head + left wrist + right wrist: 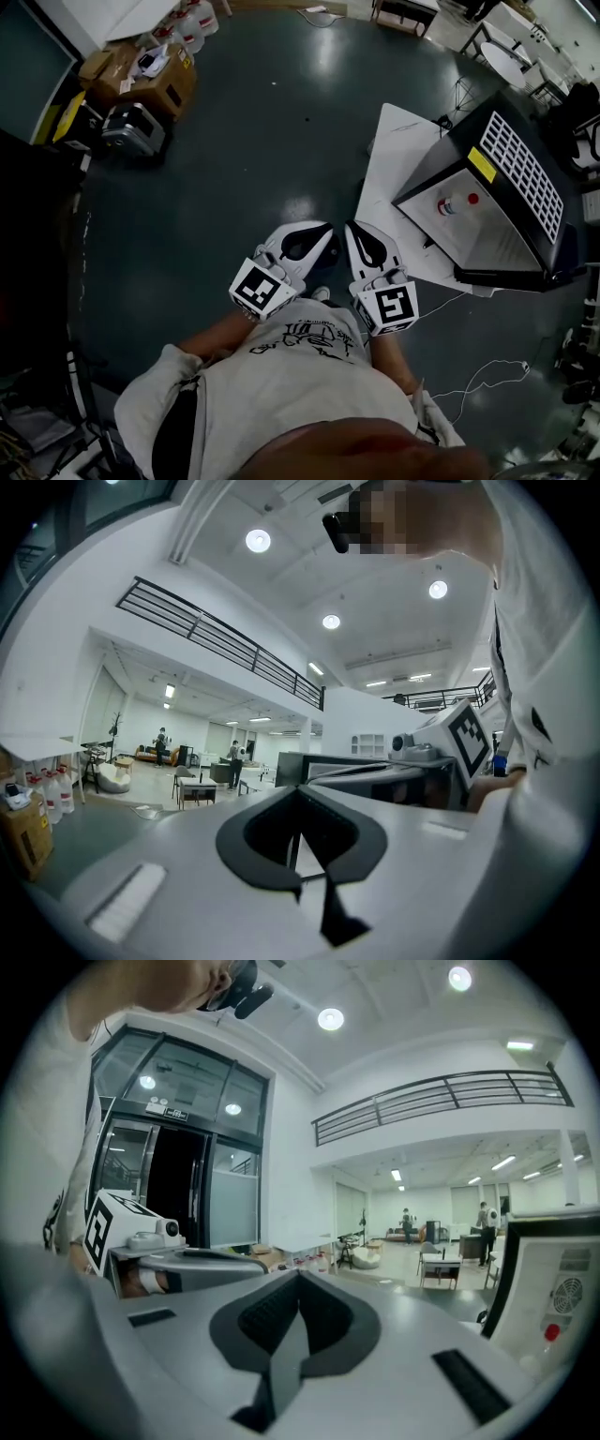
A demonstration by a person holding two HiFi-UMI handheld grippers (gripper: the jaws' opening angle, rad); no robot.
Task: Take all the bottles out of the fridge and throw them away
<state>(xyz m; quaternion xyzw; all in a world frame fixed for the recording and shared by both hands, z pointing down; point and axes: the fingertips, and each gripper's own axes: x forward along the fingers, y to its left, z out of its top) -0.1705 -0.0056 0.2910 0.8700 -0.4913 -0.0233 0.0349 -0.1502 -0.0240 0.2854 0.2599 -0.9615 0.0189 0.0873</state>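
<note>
**Bottle at the fridge, both tools shut and empty**

Spotted a red-capped bottle (pixel 448 203) upright against the pale face of the fridge (pixel 525 178), a second red cap (pixel 472 198) just beside it; could not tell whether inside or on top. Found the fridge resting on a white board (pixel 394 159) on the dark floor (pixel 262 141). Held the left tool (pixel 327 229) and right tool (pixel 352 229) well apart from the fridge, tips close to each other. Saw each tool's jaws pressed together, nothing between. Noted cardboard boxes (pixel 155 80) far across the floor from the fridge.
</note>
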